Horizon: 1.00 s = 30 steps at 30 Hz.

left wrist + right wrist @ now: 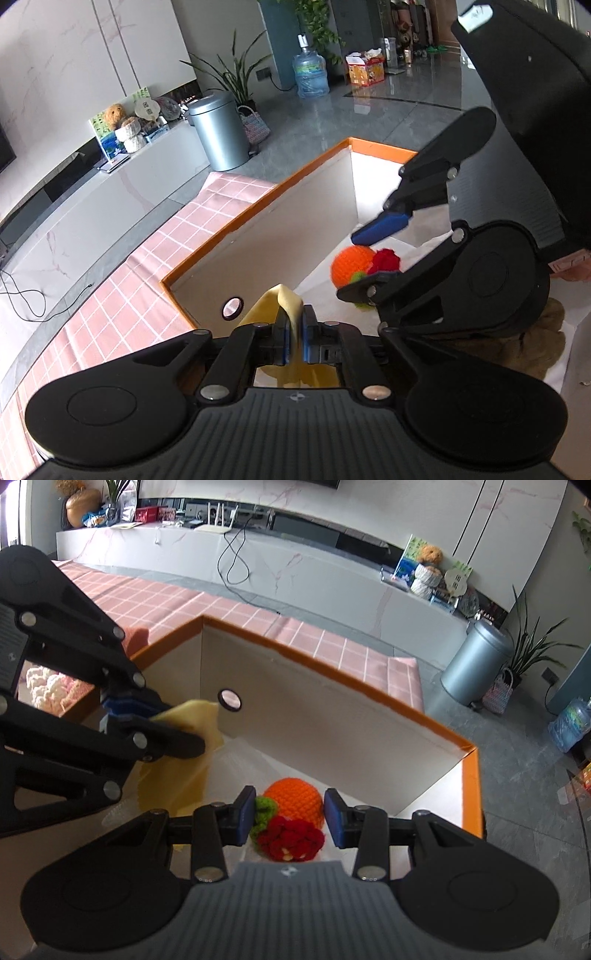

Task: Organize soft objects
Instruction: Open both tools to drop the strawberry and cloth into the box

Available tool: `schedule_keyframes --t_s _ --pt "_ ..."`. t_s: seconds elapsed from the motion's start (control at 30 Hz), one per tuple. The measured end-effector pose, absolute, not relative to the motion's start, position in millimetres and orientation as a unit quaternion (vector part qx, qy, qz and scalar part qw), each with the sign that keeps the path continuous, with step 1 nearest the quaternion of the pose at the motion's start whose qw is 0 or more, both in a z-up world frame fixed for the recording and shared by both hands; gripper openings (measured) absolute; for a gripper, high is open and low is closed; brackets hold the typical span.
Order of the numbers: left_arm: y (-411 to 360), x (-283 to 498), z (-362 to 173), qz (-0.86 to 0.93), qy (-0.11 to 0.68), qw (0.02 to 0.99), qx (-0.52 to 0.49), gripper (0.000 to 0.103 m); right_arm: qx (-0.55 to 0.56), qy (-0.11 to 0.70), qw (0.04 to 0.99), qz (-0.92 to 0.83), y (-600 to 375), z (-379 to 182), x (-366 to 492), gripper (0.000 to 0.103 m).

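Down inside the orange-rimmed white cardboard box point(469, 775) sits the crocheted orange ball with its red and green yarn tuft point(295, 801), resting on the white floor of the box, and the right gripper point(289, 818) hangs over it with jaws spread wide on either side, touching nothing that I can see. It looks like a drop-off or a fresh approach, and I cannot say which. Beside it, the left gripper point(294, 326) is pinched tight on a thin pale yellow cloth point(282, 301), which droops into the same box near the wall with the round metal eyelet point(229, 700). My read: the cloth is being carried in to join the ball. A brown plush toy point(532, 343) lies just beside the box floor's edge. Under the box, a pink checked tablecloth point(221, 609). Beyond, glossy grey floor tiles point(388, 110), a grey metal bin point(219, 129), a water jug point(310, 74) and a potted plant point(236, 79).
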<state>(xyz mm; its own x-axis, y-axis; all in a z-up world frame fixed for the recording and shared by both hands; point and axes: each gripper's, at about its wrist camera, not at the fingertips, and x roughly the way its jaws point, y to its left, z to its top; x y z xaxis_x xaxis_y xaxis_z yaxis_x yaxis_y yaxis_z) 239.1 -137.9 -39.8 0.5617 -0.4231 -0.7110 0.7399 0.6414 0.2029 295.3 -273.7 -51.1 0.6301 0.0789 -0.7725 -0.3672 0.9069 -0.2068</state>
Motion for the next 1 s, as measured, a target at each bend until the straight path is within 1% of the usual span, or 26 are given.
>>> schedule_keyframes --t_s 0.1,0.13,0.17,0.23,0.27,0.3,0.33,0.37,0.4,0.47,0.53,0.6,0.73,0.8,0.97,1.0 --pt "-134.5 239.4 -42.3 -0.348 0.316 0.848 0.246 0.011 -0.175 0.418 0.882 0.125 -272.2 -54.2 298.0 0.040" --pt "-134.0 238.2 -42.6 -0.348 0.314 0.847 0.248 0.015 -0.176 0.419 0.882 0.125 -271.7 -54.6 299.0 0.040" --pt "-133.7 238.5 -43.0 -0.349 0.313 0.847 0.249 0.019 -0.176 0.419 0.882 0.125 -271.5 -54.4 299.2 0.040" --pt "-133.3 238.6 -42.1 -0.353 0.310 0.848 0.245 0.032 -0.176 0.418 0.882 0.124 -270.6 -53.4 299.0 0.042" --pt "-132.8 238.5 -40.9 -0.350 0.307 0.851 0.242 0.035 -0.179 0.417 0.883 0.122 -270.2 -52.7 298.3 0.043" --pt "-131.6 238.0 -39.8 -0.348 0.306 0.853 0.240 0.042 -0.183 0.415 0.883 0.121 -270.0 -52.0 297.2 0.047" --pt "-131.8 237.0 -37.8 -0.346 0.304 0.856 0.237 0.050 -0.184 0.413 0.884 0.119 -270.3 -51.5 296.9 0.048" --pt "-130.9 236.2 -36.3 -0.343 0.302 0.858 0.234 0.054 -0.185 0.412 0.884 0.118 -270.7 -50.9 296.1 0.048" --pt "-129.2 235.6 -34.8 -0.340 0.301 0.861 0.231 0.058 -0.185 0.411 0.885 0.118 -271.4 -49.6 295.0 0.051" --pt "-126.7 235.2 -30.7 -0.338 0.299 0.864 0.224 0.060 -0.183 0.405 0.888 0.114 -272.9 -46.2 292.6 0.059" --pt "-123.8 233.3 -26.7 -0.338 0.299 0.866 0.216 0.063 -0.182 0.399 0.892 0.111 -273.1 -42.7 290.6 0.062" --pt "-122.4 232.2 -21.7 -0.334 0.295 0.870 0.209 0.065 -0.186 0.395 0.894 0.107 -272.1 -39.0 288.1 0.066" --pt "-119.5 229.4 -12.6 -0.330 0.291 0.876 0.194 0.069 -0.194 0.382 0.897 0.104 -269.7 -29.8 280.8 0.070" --pt "-117.0 226.3 -8.2 -0.329 0.290 0.879 0.189 0.069 -0.199 0.374 0.901 0.097 -269.5 -25.5 275.9 0.075" --pt "-107.5 215.9 2.7 -0.322 0.280 0.888 0.172 0.070 -0.203 0.356 0.909 0.074 -267.6 -13.3 261.5 0.078" --pt "-104.9 212.9 5.2 -0.320 0.278 0.891 0.165 0.072 -0.202 0.352 0.912 0.070 -267.6 -10.5 257.4 0.078"
